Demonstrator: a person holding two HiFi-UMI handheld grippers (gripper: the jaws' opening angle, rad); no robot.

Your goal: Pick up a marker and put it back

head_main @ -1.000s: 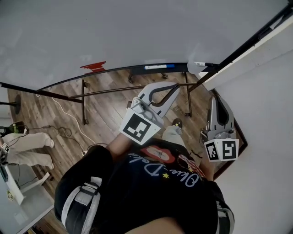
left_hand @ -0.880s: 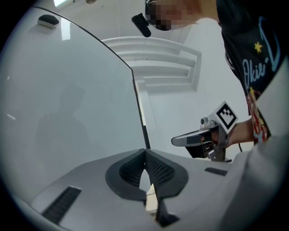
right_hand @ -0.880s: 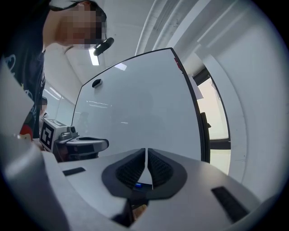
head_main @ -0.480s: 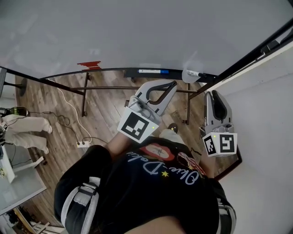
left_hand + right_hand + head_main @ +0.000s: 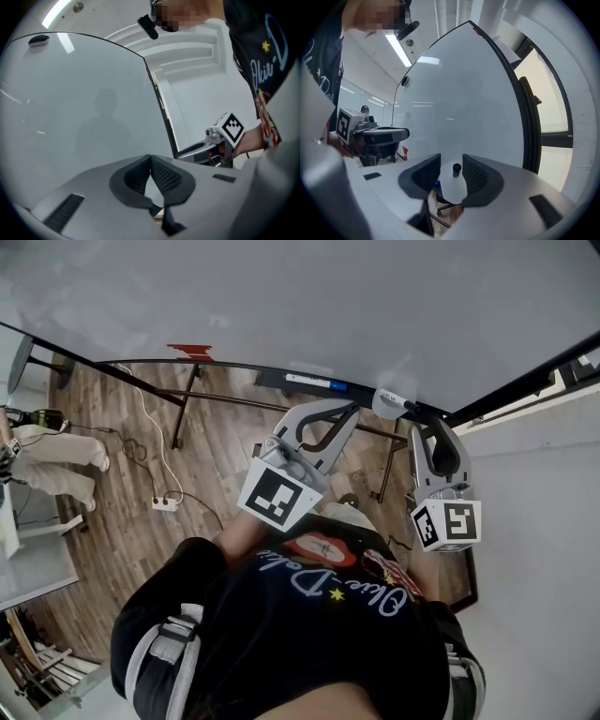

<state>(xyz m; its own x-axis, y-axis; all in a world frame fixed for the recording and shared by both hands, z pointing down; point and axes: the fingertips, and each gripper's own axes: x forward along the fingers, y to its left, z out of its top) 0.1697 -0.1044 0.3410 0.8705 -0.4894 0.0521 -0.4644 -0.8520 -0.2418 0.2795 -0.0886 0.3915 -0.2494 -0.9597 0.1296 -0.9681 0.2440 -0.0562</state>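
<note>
**While the right tongs point(image 5: 433, 435) stand open round the marker point(image 5: 392, 401), the left tongs point(image 5: 354, 412) are shut on nothing**

Where the head view shows only the backs of both tools, each gripper view shows its own jaws. The right pair has just been opening: its pads stand well apart with the marker between them, white body and black tip seen end on, and no pad plainly presses it. The left pair's tips meet, with nothing between them.

The marker lies at the right end of the ledge point(image 5: 234, 371) along the lower edge of the whiteboard point(image 5: 281, 306), close to the board's right corner. A blue-and-white pen point(image 5: 314, 382) lies further left on the ledge, and a red item point(image 5: 190, 352) lies near its left end.

Below the board are its dark stand legs point(image 5: 183, 413), a wooden floor point(image 5: 131, 484) with a white cable and power strip point(image 5: 167, 504), and a white wall point(image 5: 544, 521) to the right. Someone's legs in pale trousers point(image 5: 56, 451) show at the left edge.

The wearer's dark T-shirt point(image 5: 281, 634) hides both hands. What the red item is cannot be made out.
</note>
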